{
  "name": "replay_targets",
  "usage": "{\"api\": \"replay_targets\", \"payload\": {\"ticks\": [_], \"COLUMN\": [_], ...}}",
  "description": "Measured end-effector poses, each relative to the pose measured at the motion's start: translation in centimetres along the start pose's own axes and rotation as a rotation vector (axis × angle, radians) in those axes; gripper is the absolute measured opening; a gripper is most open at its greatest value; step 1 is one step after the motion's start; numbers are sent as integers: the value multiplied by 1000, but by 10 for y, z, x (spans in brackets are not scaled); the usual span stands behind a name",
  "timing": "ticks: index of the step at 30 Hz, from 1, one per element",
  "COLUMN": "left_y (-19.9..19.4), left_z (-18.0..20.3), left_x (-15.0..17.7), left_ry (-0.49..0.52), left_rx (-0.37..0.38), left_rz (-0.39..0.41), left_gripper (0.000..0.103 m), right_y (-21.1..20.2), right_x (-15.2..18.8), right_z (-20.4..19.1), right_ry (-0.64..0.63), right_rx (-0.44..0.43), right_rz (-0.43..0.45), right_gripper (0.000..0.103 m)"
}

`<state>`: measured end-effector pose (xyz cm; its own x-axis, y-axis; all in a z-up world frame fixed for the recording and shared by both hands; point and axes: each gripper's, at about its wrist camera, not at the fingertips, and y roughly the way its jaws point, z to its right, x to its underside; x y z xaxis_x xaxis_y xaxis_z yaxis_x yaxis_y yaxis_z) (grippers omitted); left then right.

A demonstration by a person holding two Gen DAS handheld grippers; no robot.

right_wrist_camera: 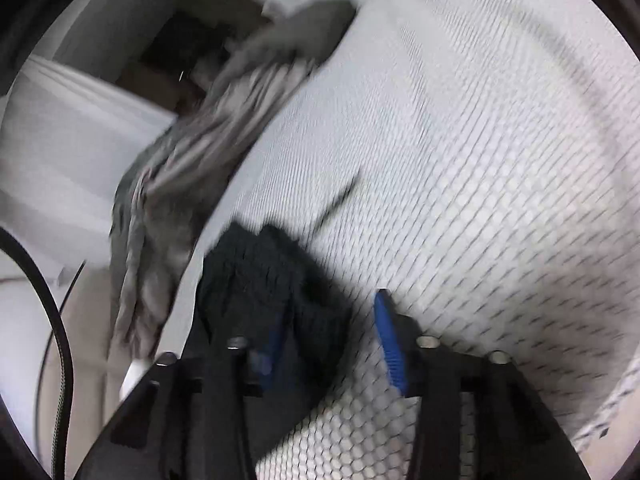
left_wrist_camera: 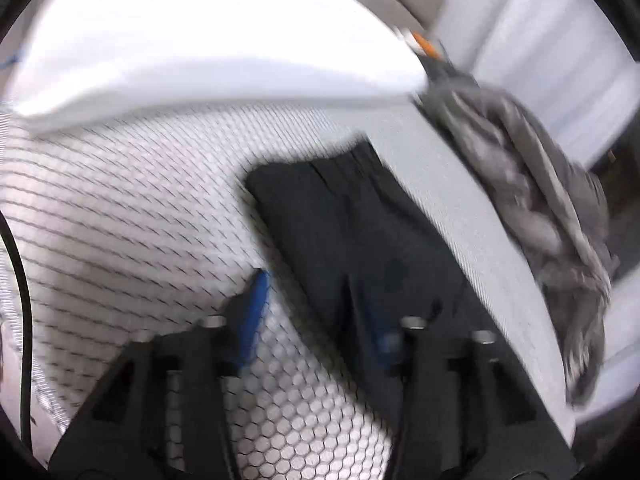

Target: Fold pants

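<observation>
Dark pants (left_wrist_camera: 348,220) lie on a white sheet with a hexagon print (left_wrist_camera: 132,216). In the left wrist view my left gripper (left_wrist_camera: 316,316) is open just above the pants' near end, its blue-padded fingers (left_wrist_camera: 256,312) spread wide, one over the sheet and one over the dark cloth. In the right wrist view my right gripper (right_wrist_camera: 332,336) is open too. A bunched edge of the dark pants (right_wrist_camera: 264,280) lies over its left finger and between the fingers. Both views are motion-blurred.
A crumpled grey garment (left_wrist_camera: 540,208) hangs over the edge of the surface, also in the right wrist view (right_wrist_camera: 192,168). A white pillow or folded sheet (left_wrist_camera: 200,52) lies beyond the pants. A black cable (right_wrist_camera: 52,320) runs at the left.
</observation>
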<state>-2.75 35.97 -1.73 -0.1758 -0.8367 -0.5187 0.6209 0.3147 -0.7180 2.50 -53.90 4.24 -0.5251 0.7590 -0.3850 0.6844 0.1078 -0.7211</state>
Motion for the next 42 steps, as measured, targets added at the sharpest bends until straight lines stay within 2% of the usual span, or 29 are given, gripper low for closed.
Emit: {"api": "replay_targets", "payload": {"ticks": [2,3,4,5,6,9,11,16,18,22,24,26,27,29,31,33,34,36,38,40,42], "left_y": [-10,-14,-16,-17,-18,-15,-8,5,12,26,33,35,35,37,41,48,50,55,57,57,54], "left_z": [10,18,28,38,49,83,111,163,180,198,205,211,211,208,201,192,188,182,177,170,167], "left_x": [-3,-4,-3,-1,2,14,25,48,58,76,77,74,73,66,57,50,45,39,35,33,33], "left_ry": [1,17,39,62,84,149,194,263,295,325,337,370,384,392,381,370,352,322,310,312,322], "left_rx": [19,47,78,110,140,197,238,268,284,295,290,267,255,236,222,207,203,202,199,186,184], "left_rz": [37,39,36,31,25,-7,-51,-86,-112,-193,-208,-178,-163,-145,-147,-167,-174,-181,-184,-184,-182], "left_gripper": [63,65,73,83,85,88,98,102,102,102,102,102,102,102,102,102,102,102,102,102,102], "right_y": [-9,-12,-11,-11,-9,7,24,91,126,183,205,219,222,221,221,222,225,231,242,235,216], "right_x": [-4,-5,-4,-3,0,17,27,44,50,64,63,65,67,65,49,37,33,31,32,33,36], "right_z": [-7,-14,-25,-32,-46,-91,-118,-168,-177,-190,-196,-210,-217,-230,-235,-231,-230,-225,-224,-219,-217], "right_ry": [-12,-18,-35,-53,-90,-213,-259,-311,-308,-304,-314,-364,-401,-461,-433,-391,-383,-376,-343,-298,-306], "right_rx": [-10,-55,-114,-132,-153,-240,-269,-275,-239,-137,-131,-130,-116,-78,-81,-44,-29,-7,17,-23,-32], "right_rz": [38,43,38,33,32,-33,-79,-223,-281,-343,-359,-381,-380,-313,-256,-225,-225,-253,-298,-300,-285], "right_gripper": [48,49,56,64,67,74,75,76,76,75,66,11,5,2,2,2,2,11,35,49,51]}}
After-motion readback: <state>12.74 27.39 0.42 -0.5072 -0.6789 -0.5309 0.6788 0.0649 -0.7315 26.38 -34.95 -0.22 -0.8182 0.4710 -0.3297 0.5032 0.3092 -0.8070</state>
